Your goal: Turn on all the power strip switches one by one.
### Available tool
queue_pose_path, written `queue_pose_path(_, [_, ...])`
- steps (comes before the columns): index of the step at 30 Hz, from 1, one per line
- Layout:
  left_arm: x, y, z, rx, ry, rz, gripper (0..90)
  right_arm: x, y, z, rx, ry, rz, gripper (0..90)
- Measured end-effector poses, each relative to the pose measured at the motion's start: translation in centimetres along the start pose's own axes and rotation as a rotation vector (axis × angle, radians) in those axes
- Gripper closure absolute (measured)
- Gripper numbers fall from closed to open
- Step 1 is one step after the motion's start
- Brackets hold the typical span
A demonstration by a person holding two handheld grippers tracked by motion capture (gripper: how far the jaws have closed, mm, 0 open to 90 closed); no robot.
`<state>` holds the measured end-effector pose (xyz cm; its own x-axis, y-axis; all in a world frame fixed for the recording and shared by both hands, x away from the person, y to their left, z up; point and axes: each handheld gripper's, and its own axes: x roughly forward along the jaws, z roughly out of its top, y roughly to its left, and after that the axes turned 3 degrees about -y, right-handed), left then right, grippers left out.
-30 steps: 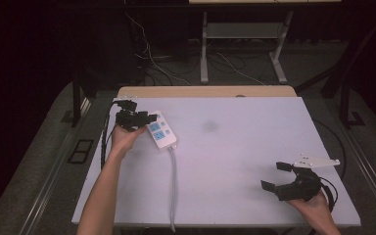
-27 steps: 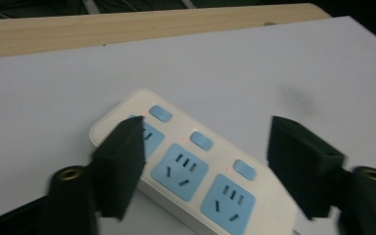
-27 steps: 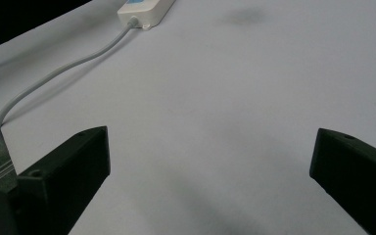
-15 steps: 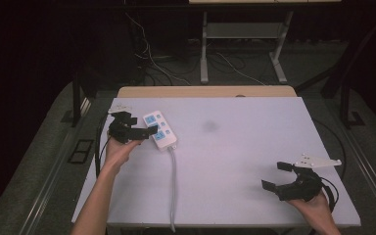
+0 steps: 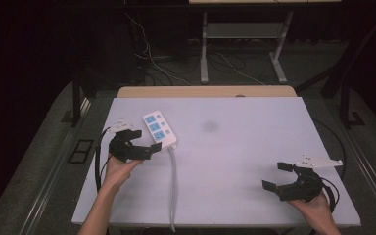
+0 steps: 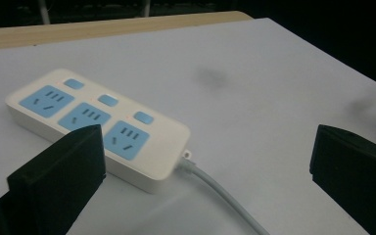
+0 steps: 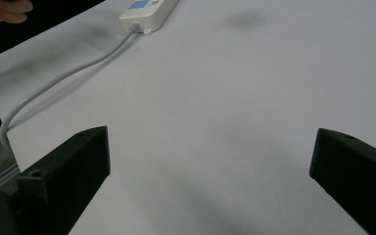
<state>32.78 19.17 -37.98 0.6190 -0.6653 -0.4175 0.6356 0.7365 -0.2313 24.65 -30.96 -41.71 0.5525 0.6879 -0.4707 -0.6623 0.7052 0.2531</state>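
Your left forearm comes in from the bottom edge at a slight rightward lean, palm under the left hand-held gripper (image 5: 144,139), which sits over the table's left side. Its jaws are spread wide and empty, aimed right toward the power strip (image 5: 159,128). In the left gripper view the strip (image 6: 98,125) lies just past the near jaw, apart from it, nothing between the two jaws but bare table.

Power strip: white, three blue sockets with a blue switch by each, lying flat at an angle on the left-rear part of the table (image 5: 235,147), just right of your left gripper. Its grey cord (image 5: 172,186) leaves the near end and runs straight toward you, off the front edge of the table.

Centre of the table is plain white sheet with a faint dark smudge (image 5: 209,126) right of the strip.

Your right hand (image 5: 318,208) is low at the front right corner, wrist bent, holding the right hand-held gripper (image 5: 276,176). Jaws wide apart, holding nothing, pointing left-rear across the table. The right gripper view has the strip's cord end (image 7: 149,14) far off at upper left, well apart from the jaws.

Room: a wood strip edges the table at the back, dark floor around it, loose cables (image 5: 225,61) and a metal frame's legs (image 5: 240,49) behind.
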Motion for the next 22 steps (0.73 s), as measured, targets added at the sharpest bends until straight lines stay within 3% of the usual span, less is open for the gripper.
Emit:
queue_pose_path(4, [-0.6, -1.2, -1.3, 0.002, -0.021, -0.031, 0.0, -0.1, 0.1, 0.0, 0.005, -0.004, 0.004, 1.3])
queue_pose_path(7, [-0.9, -2.1, -2.3, 0.028, -0.023, -0.029, 0.0, -0.2, 0.2, -0.1, 0.011, -0.004, 0.007, 1.3])
queue_pose_path(11, [-1.2, -3.0, -3.6, 0.006, -0.045, -0.073, 0.0, -0.3, 0.3, -0.2, 0.019, -0.011, 0.013, 1.3])
queue_pose_path(22, [-1.5, -4.4, -5.9, 0.028, -0.002, -0.152, 0.0, -0.9, 0.6, -0.3, 0.036, -0.032, 0.033, 1.3])
